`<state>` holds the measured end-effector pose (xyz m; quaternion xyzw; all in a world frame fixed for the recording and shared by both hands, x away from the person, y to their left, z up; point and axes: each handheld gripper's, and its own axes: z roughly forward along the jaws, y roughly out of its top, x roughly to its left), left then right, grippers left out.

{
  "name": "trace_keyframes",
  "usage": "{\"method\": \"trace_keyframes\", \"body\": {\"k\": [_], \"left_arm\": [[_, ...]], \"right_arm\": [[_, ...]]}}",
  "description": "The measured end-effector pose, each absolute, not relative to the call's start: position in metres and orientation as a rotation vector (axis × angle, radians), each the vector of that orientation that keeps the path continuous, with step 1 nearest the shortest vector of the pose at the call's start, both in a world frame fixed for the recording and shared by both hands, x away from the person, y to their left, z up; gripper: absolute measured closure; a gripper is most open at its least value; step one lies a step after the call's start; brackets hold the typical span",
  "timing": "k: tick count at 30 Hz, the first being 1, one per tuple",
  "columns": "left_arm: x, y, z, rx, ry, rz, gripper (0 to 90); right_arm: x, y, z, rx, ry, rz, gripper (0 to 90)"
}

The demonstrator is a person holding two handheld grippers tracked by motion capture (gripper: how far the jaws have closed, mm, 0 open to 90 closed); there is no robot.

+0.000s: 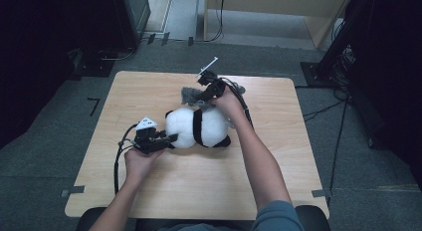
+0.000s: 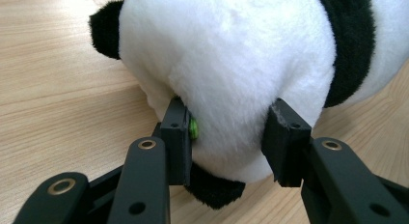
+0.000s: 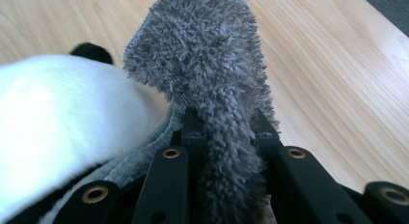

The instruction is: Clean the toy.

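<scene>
- Your left gripper (image 1: 171, 138), at the 8 o'clock side of the wooden table (image 1: 149, 191), pinches the white head end of the panda plush (image 1: 191, 126); in the left gripper view the pads press into the fur on both sides (image 2: 226, 89).
- Your right gripper (image 1: 201, 101), at 12 o'clock of the plush, is clamped on a grey fuzzy cloth (image 1: 189, 94); in the right gripper view the cloth (image 3: 212, 64) rises between its jaws.
- The panda plush lies on its side near the table's centre, with the grey cloth touching its upper edge (image 3: 58, 118).
</scene>
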<state>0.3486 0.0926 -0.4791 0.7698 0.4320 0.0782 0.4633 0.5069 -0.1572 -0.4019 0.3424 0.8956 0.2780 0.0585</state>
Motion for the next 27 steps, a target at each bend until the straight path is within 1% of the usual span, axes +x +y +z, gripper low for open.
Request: {"method": "trace_keyframes", "body": {"k": [11,27], "left_arm": [[0.348,0.092,-0.479,1.882,1.063,0.2,58.0],[0.348,0.092,-0.479,1.879,1.062,0.202,58.0]], "right_arm": [[0.511,-0.206,-0.414,1.208,2.62,0.874,74.8],[0.508,-0.236,-0.436,1.335,2.486,0.856,74.9]]}}
